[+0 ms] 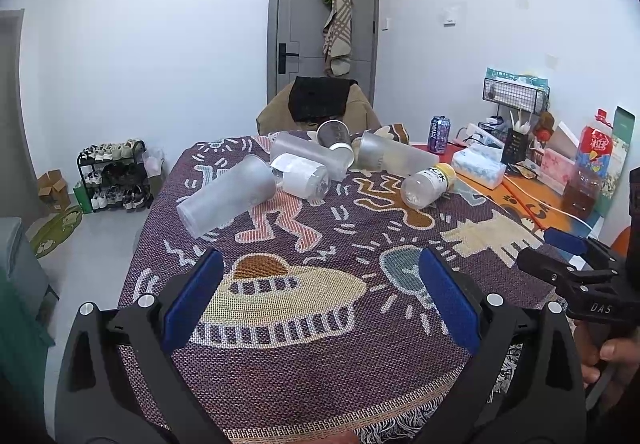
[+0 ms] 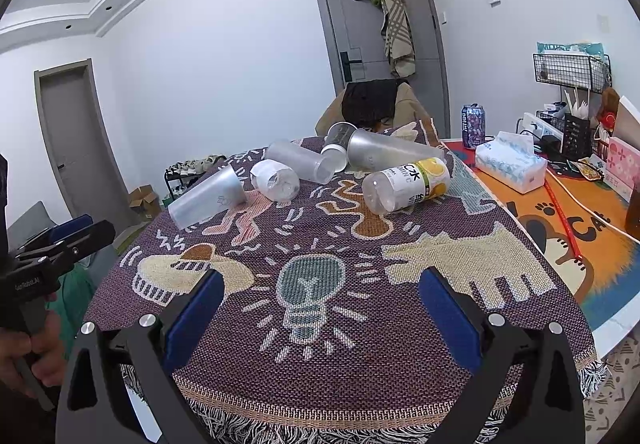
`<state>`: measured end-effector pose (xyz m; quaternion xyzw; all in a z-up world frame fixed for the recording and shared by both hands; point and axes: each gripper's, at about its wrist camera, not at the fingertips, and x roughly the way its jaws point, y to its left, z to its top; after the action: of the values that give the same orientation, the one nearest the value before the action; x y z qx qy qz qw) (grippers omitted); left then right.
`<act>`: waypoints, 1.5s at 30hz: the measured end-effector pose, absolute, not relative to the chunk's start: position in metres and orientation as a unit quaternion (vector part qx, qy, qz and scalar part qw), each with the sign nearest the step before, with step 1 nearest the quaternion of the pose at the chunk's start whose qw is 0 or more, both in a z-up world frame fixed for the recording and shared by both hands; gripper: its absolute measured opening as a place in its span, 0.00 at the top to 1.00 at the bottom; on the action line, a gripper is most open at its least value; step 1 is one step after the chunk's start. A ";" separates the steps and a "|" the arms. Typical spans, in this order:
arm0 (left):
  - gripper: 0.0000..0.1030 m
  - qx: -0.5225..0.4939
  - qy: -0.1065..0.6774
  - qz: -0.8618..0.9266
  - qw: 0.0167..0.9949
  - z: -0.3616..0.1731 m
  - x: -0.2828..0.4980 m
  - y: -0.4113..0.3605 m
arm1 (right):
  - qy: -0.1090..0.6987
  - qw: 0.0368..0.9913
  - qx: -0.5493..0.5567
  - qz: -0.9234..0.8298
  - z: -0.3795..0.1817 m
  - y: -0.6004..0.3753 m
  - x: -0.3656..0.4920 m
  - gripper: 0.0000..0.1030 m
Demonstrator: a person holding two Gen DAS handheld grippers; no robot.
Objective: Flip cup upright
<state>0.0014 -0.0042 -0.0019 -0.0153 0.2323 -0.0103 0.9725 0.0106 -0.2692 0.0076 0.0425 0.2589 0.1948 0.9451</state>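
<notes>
Several cups and bottles lie on their sides at the far end of a patterned cloth (image 1: 320, 228). A frosted cup (image 1: 226, 194) (image 2: 206, 196) lies nearest on the left. A white-labelled bottle (image 1: 302, 174) (image 2: 276, 180), a second frosted cup (image 1: 306, 154) (image 2: 300, 160), a dark paper cup (image 1: 336, 136) (image 2: 338, 142), a grey frosted cup (image 1: 394, 156) (image 2: 388, 150) and a yellow-labelled bottle (image 1: 428, 184) (image 2: 408, 184) lie behind. My left gripper (image 1: 320, 280) (image 2: 68, 232) is open and empty above the near cloth. My right gripper (image 2: 320, 296) (image 1: 560, 244) is open and empty to its right.
An orange mat (image 2: 560, 212) at the right holds a tissue pack (image 2: 510, 164), a drink can (image 2: 473, 125), a wire rack (image 2: 572, 72), boxes and a white cable (image 2: 588, 208). A chair with clothes (image 1: 320, 104) stands behind the table. A shoe rack (image 1: 114, 174) is on the floor left.
</notes>
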 end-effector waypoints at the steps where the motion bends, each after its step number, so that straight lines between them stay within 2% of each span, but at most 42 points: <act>1: 0.06 -0.015 0.232 -0.011 0.972 -0.002 0.001 -0.004 | 0.259 0.945 0.043 0.195 0.008 -0.269 0.010 0.07; 32: 0.05 -0.023 0.226 -0.006 0.974 -0.002 -0.001 0.005 | 0.261 0.943 0.054 0.198 0.005 -0.269 0.013 0.07; 45: 0.06 -0.002 0.242 -0.011 0.970 -0.003 0.029 0.025 | 0.277 0.937 0.068 0.200 -0.003 -0.273 0.035 0.07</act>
<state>0.0290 0.0245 -0.0025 -0.0016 0.2423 -0.0112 0.9701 0.0345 -0.2735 -0.0025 0.0677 0.2773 0.1999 0.9373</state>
